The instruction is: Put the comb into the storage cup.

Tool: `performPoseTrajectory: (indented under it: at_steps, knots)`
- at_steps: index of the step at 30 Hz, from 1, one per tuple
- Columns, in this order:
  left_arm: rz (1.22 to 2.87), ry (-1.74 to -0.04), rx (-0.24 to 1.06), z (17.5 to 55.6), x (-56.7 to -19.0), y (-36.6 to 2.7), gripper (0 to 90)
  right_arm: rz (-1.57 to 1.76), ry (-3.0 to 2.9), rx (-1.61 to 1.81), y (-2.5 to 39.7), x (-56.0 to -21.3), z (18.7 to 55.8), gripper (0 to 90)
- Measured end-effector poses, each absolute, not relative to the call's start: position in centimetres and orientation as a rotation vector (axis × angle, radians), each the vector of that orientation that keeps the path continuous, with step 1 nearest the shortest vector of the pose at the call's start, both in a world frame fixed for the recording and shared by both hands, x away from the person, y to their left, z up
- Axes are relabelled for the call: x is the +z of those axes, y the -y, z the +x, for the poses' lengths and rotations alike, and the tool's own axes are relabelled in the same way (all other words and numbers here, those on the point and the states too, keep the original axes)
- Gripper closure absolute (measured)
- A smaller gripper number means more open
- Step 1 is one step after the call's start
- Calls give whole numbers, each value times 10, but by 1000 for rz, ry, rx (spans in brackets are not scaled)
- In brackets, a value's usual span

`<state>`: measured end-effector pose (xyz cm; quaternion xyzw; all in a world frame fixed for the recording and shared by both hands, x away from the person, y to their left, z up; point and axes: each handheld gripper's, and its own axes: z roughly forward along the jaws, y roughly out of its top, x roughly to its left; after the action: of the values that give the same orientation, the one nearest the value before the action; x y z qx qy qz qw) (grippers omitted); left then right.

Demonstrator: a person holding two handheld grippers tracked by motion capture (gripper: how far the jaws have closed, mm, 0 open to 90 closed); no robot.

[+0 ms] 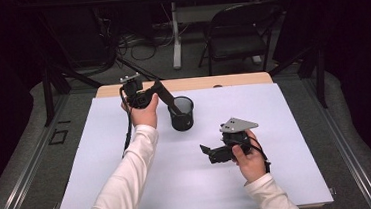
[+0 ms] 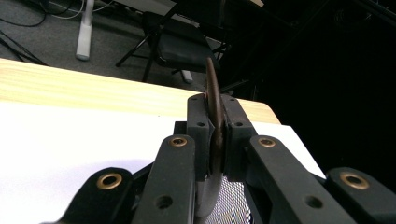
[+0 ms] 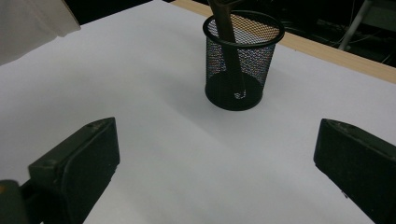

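Left tongs (image 2: 215, 140) pinch a brown tool (image 2: 214, 102) inside the mesh cup (image 3: 243, 60).

Left tool (image 1: 172, 105) clamped tight (arm outstretched); right tool (image 1: 206, 151) gapes wide.

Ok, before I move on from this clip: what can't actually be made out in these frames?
- What the thin brown tool is: left gripper view shows it edge-on, clamped by the left gripper; its lower end sits inside the mesh cup.
- Its top end: cut off by the upper edge in the right gripper view.
- The pale mark at the cup's bottom: too small and veiled by mesh.
- The right gripper jaw faces: dark, small in the high view.
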<state>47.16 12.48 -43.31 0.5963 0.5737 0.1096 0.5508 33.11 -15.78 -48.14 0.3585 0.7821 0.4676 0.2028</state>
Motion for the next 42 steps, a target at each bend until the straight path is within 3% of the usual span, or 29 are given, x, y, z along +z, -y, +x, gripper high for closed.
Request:
performPoseTrajectory:
  at_steps: [27, 42]
  knots:
    - [1381, -1422, 271, 473, -440, -135, 837, 999, -2189, 1306, 157, -482, 331, 9]
    - [1387, -1416, 285, 472, -439, -133, 781, 993, -2190, 1309, 157, -482, 331, 12]
